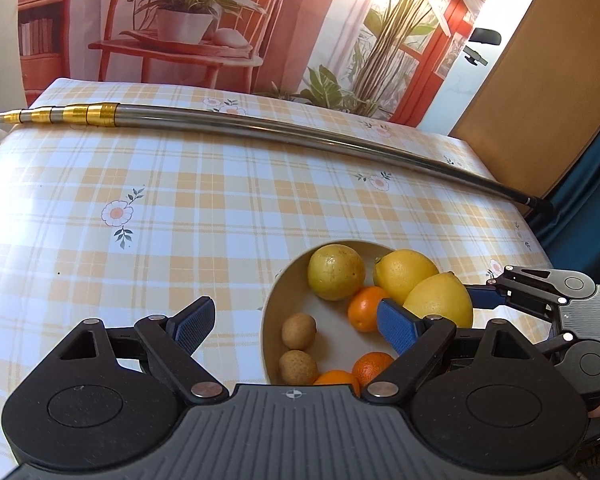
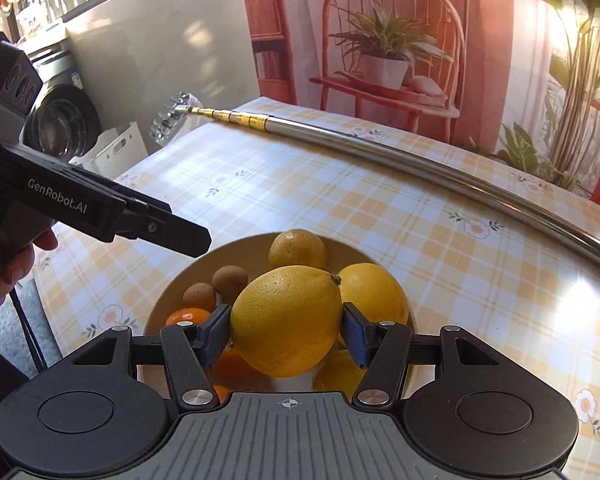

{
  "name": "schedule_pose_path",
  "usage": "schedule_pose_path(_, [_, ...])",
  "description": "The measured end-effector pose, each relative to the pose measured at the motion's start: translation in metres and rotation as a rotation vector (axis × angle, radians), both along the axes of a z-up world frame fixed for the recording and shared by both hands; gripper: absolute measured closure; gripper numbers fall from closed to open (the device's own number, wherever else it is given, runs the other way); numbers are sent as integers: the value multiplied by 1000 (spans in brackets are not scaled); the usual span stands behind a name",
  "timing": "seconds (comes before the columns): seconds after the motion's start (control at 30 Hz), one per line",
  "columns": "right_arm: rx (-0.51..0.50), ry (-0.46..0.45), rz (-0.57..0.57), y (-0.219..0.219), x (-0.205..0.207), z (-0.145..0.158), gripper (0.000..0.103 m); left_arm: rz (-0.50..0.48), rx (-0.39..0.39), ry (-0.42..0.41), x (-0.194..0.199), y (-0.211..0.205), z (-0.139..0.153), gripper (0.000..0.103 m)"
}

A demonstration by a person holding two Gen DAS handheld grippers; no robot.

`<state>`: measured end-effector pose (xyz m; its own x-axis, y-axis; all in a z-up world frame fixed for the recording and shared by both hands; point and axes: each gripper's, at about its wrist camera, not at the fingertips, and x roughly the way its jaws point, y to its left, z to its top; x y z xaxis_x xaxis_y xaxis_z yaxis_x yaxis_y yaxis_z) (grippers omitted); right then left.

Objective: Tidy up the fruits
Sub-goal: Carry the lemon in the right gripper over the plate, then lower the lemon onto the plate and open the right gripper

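**Lemon gripped over the bowl; placing or lifting step in hand**

We judge the step to be a transfer of one lemon (image 2: 286, 320): the right tongs (image 2: 286, 332) are clamped on it, a blue pad (image 2: 216, 334) pressed against each flank, the fruit hanging just above the bowl (image 2: 388, 268). Whether it is going in or coming out we cannot tell.

The left tongs (image 1: 296, 324) stand spread wide and hold nothing. They hover at the bowl's near-left rim, one pad over the checked surface (image 1: 140, 184), the other above the small oranges (image 1: 366, 308).

Bowl contents: two more large yellow fruits (image 2: 370, 292), a rounder yellow-green one (image 1: 336, 272) at the far side, two small brown fruits (image 1: 299, 331) at the left, several oranges near.

Next move, in our judgement: keep the squeeze steady and carry the lemon clear of the crowded pile. A metal telescopic pole (image 1: 300, 128) lies across the far surface, well apart.
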<state>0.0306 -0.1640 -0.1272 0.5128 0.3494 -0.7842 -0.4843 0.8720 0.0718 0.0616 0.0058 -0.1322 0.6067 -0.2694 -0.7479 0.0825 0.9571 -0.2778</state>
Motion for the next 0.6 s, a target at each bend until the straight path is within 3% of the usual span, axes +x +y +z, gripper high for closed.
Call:
schedule_pose_path(0.33, [-110,46,69,18,7,-7,48,18,-22,19,-6,4,-7,13])
schedule_pose_path(0.6, [-58,79,33,19,13,-10,48,35,-35,21,-10,9,-7,13])
